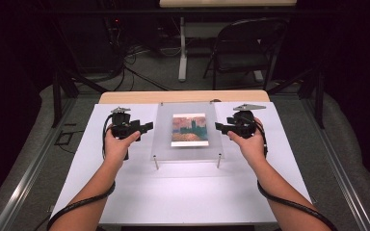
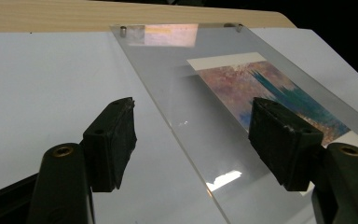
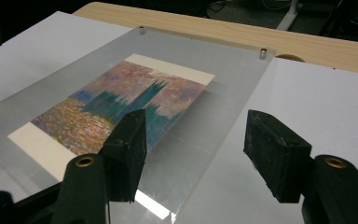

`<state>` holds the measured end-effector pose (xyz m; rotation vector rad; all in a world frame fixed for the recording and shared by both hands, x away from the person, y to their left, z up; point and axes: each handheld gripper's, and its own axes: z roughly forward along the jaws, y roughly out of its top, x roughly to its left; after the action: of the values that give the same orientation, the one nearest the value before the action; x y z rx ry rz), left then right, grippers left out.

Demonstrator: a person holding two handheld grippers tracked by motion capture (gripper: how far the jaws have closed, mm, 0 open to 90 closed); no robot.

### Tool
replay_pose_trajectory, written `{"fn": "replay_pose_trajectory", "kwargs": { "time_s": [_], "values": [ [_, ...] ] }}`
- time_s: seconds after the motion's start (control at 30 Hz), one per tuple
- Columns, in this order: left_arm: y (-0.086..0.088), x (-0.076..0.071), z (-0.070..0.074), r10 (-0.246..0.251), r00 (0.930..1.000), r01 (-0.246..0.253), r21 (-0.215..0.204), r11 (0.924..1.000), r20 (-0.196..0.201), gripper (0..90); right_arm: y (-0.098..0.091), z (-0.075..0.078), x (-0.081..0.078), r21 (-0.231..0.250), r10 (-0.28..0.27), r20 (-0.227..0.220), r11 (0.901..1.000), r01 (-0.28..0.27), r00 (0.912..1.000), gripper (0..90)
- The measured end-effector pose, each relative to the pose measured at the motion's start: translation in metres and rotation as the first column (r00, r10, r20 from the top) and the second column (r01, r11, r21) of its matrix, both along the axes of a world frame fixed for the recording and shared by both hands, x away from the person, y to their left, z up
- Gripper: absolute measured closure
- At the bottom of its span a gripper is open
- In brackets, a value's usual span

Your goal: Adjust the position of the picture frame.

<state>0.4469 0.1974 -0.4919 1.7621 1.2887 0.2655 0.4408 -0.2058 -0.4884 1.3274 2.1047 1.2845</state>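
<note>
A clear acrylic panel [image 1: 188,131] stands on 4 short metal posts in the middle of the white sheet [image 1: 183,192] covering the table, nearer the far edge, with a painted print [image 1: 189,130] lying under it. The left gripper [image 1: 147,127] hovers by the panel's left edge, jaws wide apart astride that edge and gripping nothing. The right gripper [image 1: 218,126] hovers by the right edge, jaws likewise wide open astride it, holding nothing
</note>
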Motion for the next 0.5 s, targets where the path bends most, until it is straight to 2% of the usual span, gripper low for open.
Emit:
{"fn": "replay_pose_trajectory", "kwargs": {
  "time_s": [0.23,0.43,0.5],
  "values": [
    [-0.007,0.013,-0.006,0.022,0.9997,-0.022,0.012,0.9997,-0.009,32.0,0.009,-0.007,0.016,0.025,-0.027,-0.035,0.9993,0.028,0.999,37.9],
    [-0.011,0.023,-0.009,0.031,0.9992,-0.03,0.032,0.999,-0.026,32.0,0.016,-0.009,0.026,0.018,-0.03,-0.042,0.9994,0.031,0.9987,37.1],
    [-0.013,0.03,-0.012,0.048,0.9982,-0.047,0.037,0.9982,-0.036,32.0,0.021,-0.01,0.033,0.019,-0.024,-0.039,0.9995,0.024,0.999,37.2]
  ]
}}
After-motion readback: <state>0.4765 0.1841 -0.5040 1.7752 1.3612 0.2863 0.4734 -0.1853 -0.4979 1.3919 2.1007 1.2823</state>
